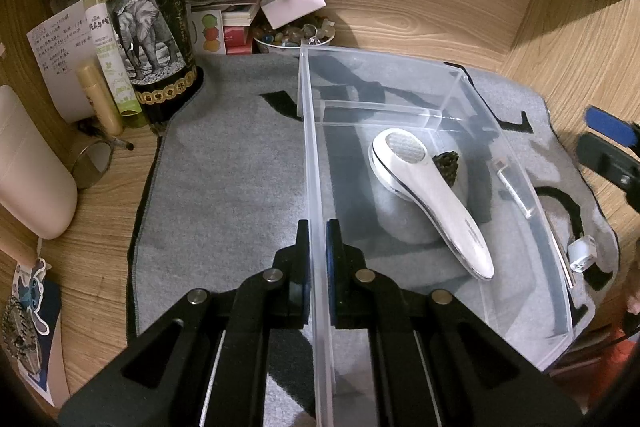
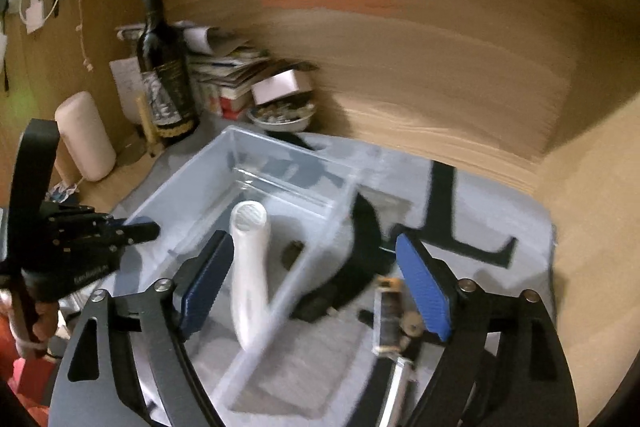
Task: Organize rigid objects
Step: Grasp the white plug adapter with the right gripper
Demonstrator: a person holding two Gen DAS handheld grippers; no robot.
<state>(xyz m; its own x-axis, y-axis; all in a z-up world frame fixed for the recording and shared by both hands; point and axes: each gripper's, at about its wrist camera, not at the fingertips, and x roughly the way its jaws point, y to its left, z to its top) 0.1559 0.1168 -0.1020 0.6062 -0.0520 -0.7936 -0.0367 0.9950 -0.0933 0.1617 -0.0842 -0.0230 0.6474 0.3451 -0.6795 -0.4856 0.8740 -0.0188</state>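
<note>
Pinching the clear bin by its near wall, your left tongs were shut on thin, slick plastic; your right tongs gaped wide and empty. Inside lay the white handheld device, rigid, light-looking, best taken at its narrow handle. Grey cloth covered the cluttered wooden table.

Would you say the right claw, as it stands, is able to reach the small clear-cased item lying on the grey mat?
Probably yes: the right claw is open, and the clear-cased item lies uncovered on the grey mat, outside the clear plastic bin.
</note>
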